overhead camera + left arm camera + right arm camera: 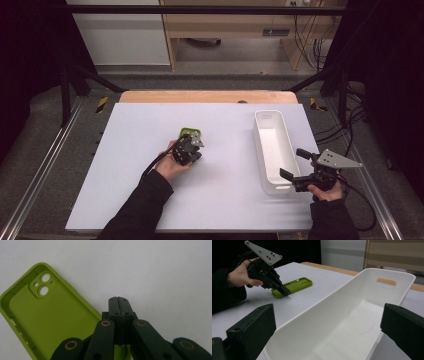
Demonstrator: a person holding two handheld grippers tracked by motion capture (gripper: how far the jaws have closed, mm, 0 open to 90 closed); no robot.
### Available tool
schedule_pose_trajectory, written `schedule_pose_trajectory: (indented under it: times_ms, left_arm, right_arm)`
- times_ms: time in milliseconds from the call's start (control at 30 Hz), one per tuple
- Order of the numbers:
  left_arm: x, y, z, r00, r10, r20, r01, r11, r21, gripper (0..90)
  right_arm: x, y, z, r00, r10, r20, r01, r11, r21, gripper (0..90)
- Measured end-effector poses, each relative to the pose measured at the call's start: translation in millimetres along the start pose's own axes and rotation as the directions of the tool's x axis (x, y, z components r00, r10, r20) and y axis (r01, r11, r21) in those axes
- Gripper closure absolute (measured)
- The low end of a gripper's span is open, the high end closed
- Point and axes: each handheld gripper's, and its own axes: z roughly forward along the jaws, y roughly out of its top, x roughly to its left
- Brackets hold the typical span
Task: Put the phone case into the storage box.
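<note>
light: bright, even on table (125,165); surroundings: dark; shadows: soft (faint); focus: slightly soft overall

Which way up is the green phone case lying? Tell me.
Open side up: the phone case lies flat on the table, its hollow inside and raised rim facing upward.

Before me, the table (125,190) carries a pale sheet over its top, and a strip of bare wood (207,97) shows along its far edge. Dark metal bars (70,90) stand at both far corners and a rail (200,9) runs overhead. Metal rails (37,175) flank the table. Beyond, on the grey floor (225,62), I see a wooden shelf unit (240,25), a white panel (120,37) and hanging cables (312,45).
</note>
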Motion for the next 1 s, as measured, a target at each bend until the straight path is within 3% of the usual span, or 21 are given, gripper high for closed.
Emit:
schedule_pose_trajectory:
  times_ms: [433, 567, 667, 733, 800, 1000]
  left_arm:
    - [1.9, -6.2, -3.0, 0.9999, -0.009, 0.010, 0.009, 0.9998, -0.020, 90.0]
    - [1.8, -5.1, -10.2, 0.9993, -0.033, 0.015, 0.034, 0.9972, -0.067, 89.7]
    - [2.1, -3.6, -20.3, 0.9976, -0.061, 0.032, 0.064, 0.9913, -0.115, 85.3]
    - [1.4, -2.5, -27.6, 0.9974, -0.069, 0.022, 0.071, 0.9863, -0.149, 80.6]
    - [1.2, -2.1, -34.7, 0.9960, -0.079, 0.041, 0.086, 0.9790, -0.185, 75.6]
    - [2.0, -3.6, -54.1, 0.9941, -0.105, 0.030, 0.109, 0.9573, -0.268, 57.6]
  right_arm:
    - [0.1, -0.2, 0.5, 1.0000, -0.001, -0.001, 0.001, 1.000, 0.001, 0.4]
    - [0.0, -0.1, 0.2, 1.0000, 0.000, -0.001, 0.000, 1.000, 0.000, 0.4]
    - [0.1, 0.1, -0.2, 1.0000, 0.001, -0.002, -0.001, 1.000, 0.000, 0.4]
    - [-0.2, 0.2, -0.3, 1.0000, -0.001, -0.001, 0.001, 1.000, -0.001, 0.4]
    - [-0.1, 0.2, -0.2, 1.0000, -0.002, -0.003, 0.002, 1.000, -0.001, 0.4]
    - [0.4, 0.6, -0.1, 1.0000, -0.002, -0.005, 0.002, 1.000, -0.001, 0.4]
